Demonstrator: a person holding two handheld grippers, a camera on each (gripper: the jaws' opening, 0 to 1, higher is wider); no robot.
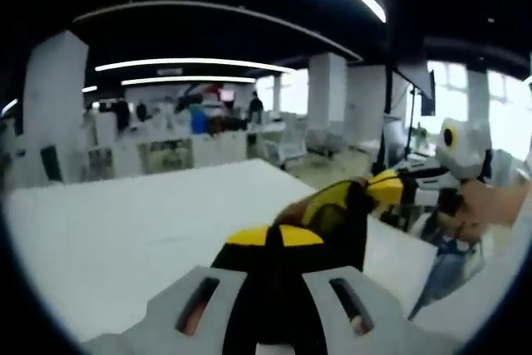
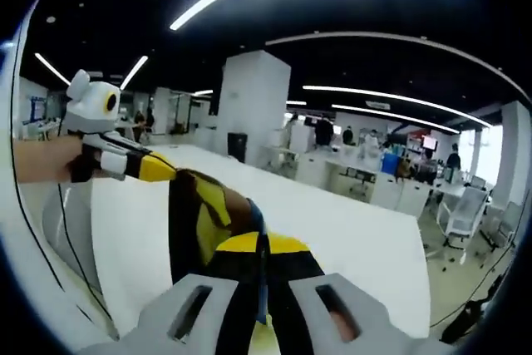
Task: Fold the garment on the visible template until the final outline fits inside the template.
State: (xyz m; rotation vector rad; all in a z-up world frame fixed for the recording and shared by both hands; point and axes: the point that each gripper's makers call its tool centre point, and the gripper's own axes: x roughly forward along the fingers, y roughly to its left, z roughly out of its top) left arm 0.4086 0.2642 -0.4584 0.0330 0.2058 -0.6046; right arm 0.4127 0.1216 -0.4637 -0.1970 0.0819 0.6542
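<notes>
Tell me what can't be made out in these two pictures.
- Template: no outline can be made out on the white table in either view.
- Garment: full shape hidden, bunched between the tongs in both views.
- Left tongs: grip hidden by the cloth.
- Right tongs: grip likewise hidden.

The left gripper view looks low and close along its own jaws across the white table [image 1: 125, 230] toward the office desks. The right gripper view faces the same way over that table. Both share the black-and-yellow garment [image 1: 324, 222] and each catches the other gripper at its edge.
</notes>
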